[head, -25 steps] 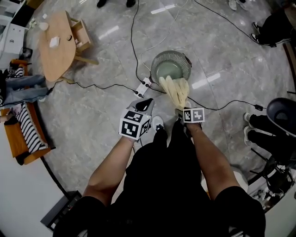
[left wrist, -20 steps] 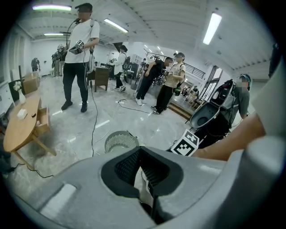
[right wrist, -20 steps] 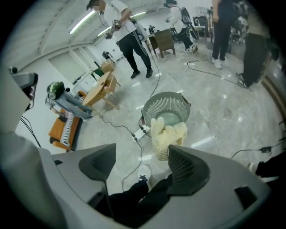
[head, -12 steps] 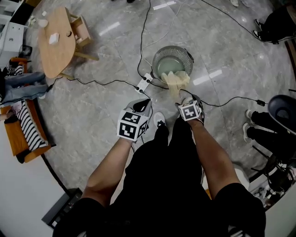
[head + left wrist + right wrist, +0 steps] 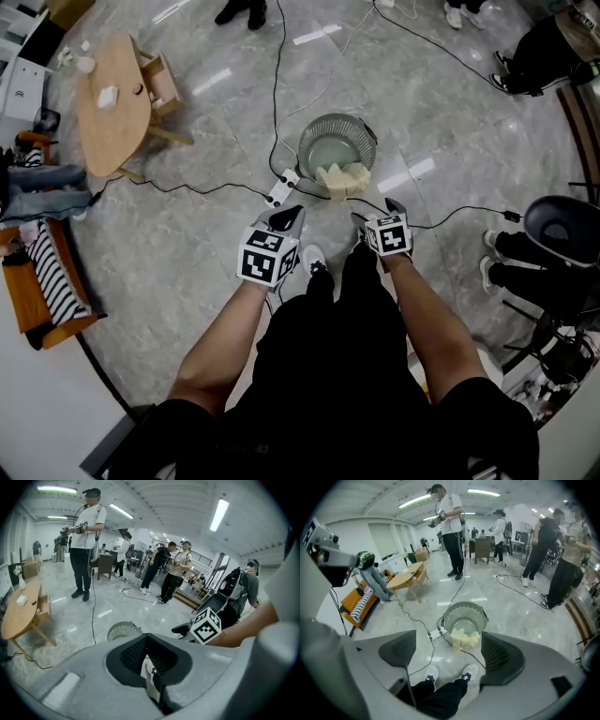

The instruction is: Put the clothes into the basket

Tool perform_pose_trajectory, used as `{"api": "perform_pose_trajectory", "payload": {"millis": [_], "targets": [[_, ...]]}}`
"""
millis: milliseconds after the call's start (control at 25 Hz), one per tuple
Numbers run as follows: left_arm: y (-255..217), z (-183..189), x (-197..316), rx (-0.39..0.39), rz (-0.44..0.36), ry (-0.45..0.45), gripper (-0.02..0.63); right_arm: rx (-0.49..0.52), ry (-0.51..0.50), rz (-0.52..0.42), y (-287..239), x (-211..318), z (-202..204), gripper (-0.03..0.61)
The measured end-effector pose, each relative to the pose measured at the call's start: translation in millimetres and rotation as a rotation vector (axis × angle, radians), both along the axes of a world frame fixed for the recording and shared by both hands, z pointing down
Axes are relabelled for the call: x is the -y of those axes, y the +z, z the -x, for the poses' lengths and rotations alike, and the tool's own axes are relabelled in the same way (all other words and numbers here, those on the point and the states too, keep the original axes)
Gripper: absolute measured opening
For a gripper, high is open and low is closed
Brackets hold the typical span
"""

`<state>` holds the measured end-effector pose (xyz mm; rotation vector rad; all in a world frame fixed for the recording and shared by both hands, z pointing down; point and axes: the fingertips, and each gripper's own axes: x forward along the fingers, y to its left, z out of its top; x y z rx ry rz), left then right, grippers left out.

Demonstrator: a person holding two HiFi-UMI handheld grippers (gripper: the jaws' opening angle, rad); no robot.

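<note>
Your right gripper's (image 5: 450,654) fingers (image 5: 501,658) stand wide apart with nothing between them, and they have just been opening. Your left gripper's (image 5: 149,663) fingers are closed together.

Just beyond both grippers, the cream cloth (image 5: 340,178) lies over the near rim of the basket (image 5: 367,142). Part of it is inside and part hangs outside toward you.

The basket stands on a glossy grey marble floor (image 5: 187,253), a little ahead of your white shoes (image 5: 426,672). Black cables (image 5: 275,84) cross the floor, and one passes under the hanging cloth. A white power strip (image 5: 279,191) lies just left of the basket.

Further left is a wooden tabletop (image 5: 112,117) with a few small white things on it. Past that, at the edge, is an orange bench (image 5: 28,295) with striped fabric. People (image 5: 451,531) stand around a long white room under ceiling strip lights (image 5: 415,501).
</note>
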<state>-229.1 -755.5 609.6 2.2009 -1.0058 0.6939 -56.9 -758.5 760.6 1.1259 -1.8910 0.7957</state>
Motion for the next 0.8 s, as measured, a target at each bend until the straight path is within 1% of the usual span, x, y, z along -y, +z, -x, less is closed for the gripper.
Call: {"api": "perform_pose_trajectory", "payload": {"millis": [80,200,240,280,320,360,400,440,480,600,720,800], "targets": [[-10,-2,0,-0.014,-0.016,0.004,-0.006,0.075,0.012,-0.046,-35,4,7,0.434],[-30,-4,-3,-0.049,-0.044,0.007,-0.006,0.226,0.039,-0.121,-99,8,17,0.426],[-39,-5,-5,-0.062,-0.057,0.005,-0.006,0.272,0.054,-0.146,-121,8,19,0.385],[-48,-4,-8,-0.074,-0.069,0.001,-0.006,0.311,0.071,-0.17,-142,7,19,0.266],[-56,-3,-11,-0.086,-0.078,-0.005,-0.006,0.343,0.085,-0.19,-162,5,19,0.195],[-63,-2,-15,-0.097,-0.083,-0.01,-0.006,0.37,0.091,-0.206,-180,2,19,0.139],[-69,-2,-19,-0.108,-0.087,-0.013,-0.006,0.392,0.09,-0.218,-195,-1,20,0.07],[-75,-3,-23,-0.115,-0.092,-0.011,-0.006,0.415,0.082,-0.227,-207,-5,22,0.027],[-79,-4,-27,-0.118,-0.101,-0.006,-0.006,0.439,0.069,-0.234,-218,-9,26,0.015],[-92,-7,-33,-0.125,-0.137,-0.016,-0.006,0.511,0.025,-0.256,-246,-18,36,0.014],[-106,-10,-40,-0.156,-0.15,-0.081,-0.006,0.582,-0.02,-0.254,-264,-30,41,0.014],[-114,-14,-47,-0.166,-0.159,-0.114,-0.006,0.599,-0.059,-0.254,-272,-35,40,0.014]]}}
